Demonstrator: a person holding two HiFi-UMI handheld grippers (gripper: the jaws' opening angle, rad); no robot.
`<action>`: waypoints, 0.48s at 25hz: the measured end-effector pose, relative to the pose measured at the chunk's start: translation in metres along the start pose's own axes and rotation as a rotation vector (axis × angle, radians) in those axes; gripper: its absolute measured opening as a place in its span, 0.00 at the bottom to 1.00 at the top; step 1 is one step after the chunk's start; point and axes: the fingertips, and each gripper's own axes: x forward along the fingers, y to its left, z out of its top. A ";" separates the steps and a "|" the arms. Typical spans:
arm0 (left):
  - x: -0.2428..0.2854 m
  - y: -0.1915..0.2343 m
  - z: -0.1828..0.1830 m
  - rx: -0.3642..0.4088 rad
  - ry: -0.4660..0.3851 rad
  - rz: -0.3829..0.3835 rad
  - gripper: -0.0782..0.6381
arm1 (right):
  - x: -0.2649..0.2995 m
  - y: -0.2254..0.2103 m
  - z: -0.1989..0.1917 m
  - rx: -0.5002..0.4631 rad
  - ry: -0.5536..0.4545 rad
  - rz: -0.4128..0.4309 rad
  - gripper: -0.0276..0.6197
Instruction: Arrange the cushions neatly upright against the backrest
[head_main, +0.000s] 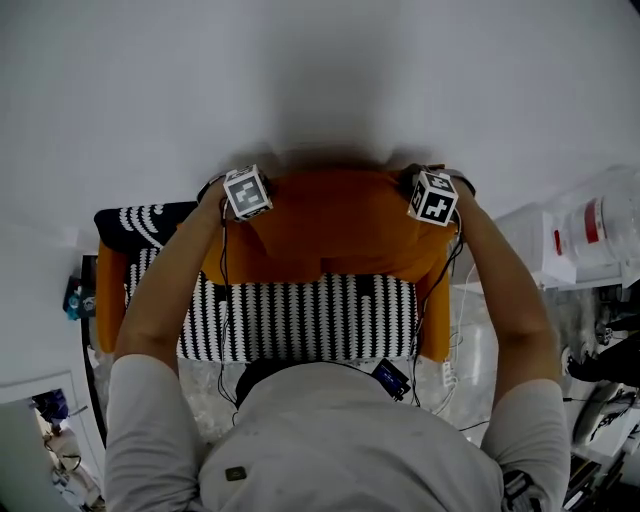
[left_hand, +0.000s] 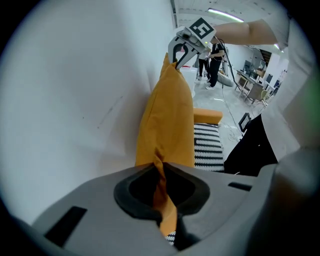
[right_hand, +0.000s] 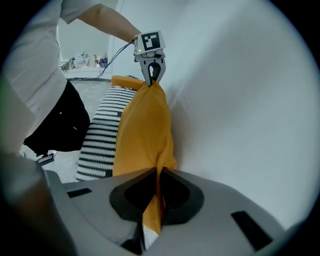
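Observation:
I hold an orange cushion (head_main: 335, 225) up in front of the white wall by its two top corners. My left gripper (head_main: 250, 207) is shut on the top left corner, and the orange cloth is pinched between its jaws (left_hand: 161, 167). At the top right corner my right gripper (head_main: 430, 212) is shut on a fold of the same cloth (right_hand: 159, 175). Each gripper view looks along the cushion's (left_hand: 167, 120) upper edge to the other gripper (left_hand: 179, 56), (right_hand: 151, 75). The cushion (right_hand: 145, 130) hangs upright close to the wall.
A black-and-white striped cushion (head_main: 300, 315) lies on the seat below, between orange armrests (head_main: 108, 300). Another black-and-white patterned cushion (head_main: 140, 225) rests at the left end. White containers (head_main: 590, 235) stand to the right. People (left_hand: 212, 60) stand far off across the room.

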 end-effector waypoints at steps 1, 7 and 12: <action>-0.006 -0.001 0.000 0.006 -0.001 0.000 0.16 | -0.005 0.000 0.003 -0.004 -0.002 -0.005 0.10; -0.041 -0.001 -0.005 0.017 -0.005 0.043 0.16 | -0.031 0.003 0.024 -0.022 -0.014 -0.032 0.10; -0.080 0.001 -0.012 0.039 -0.013 0.075 0.16 | -0.046 0.009 0.050 -0.011 -0.032 -0.056 0.10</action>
